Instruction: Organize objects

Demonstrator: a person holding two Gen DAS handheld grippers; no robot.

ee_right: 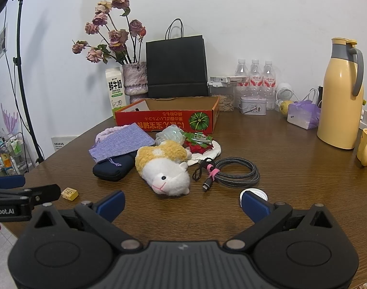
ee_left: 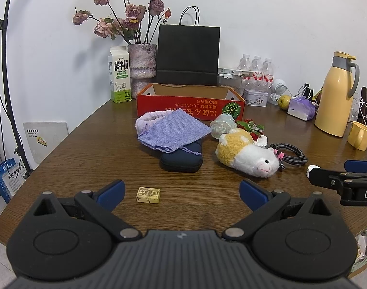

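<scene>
Blue-padded left tool (ee_left: 182,193) wide open, empty | right tool (ee_right: 182,202) likewise, seemingly touching nothing

The milk carton (ee_left: 120,77) at the bench's far left edge reads "鲜牛奶" and "FRESH MILK". The red box (ee_right: 166,118) carries upside-down Japanese print, too small to read surely. The left gripper's arm (ee_right: 14,208) shows "Robot.AI"; the right gripper's arm (ee_left: 356,193) shows "DA".

Your right gripper (ee_right: 182,203) hangs wide-jawed and empty over the wooden table (ee_right: 291,151), just short of the plush hamster (ee_right: 166,168). Right of the hamster lies a coiled cable (ee_right: 234,172); left of it, a navy case (ee_right: 112,169) under a lilac pouch (ee_right: 123,142). Behind the hamster stands the red cardboard box (ee_right: 169,119).
</scene>
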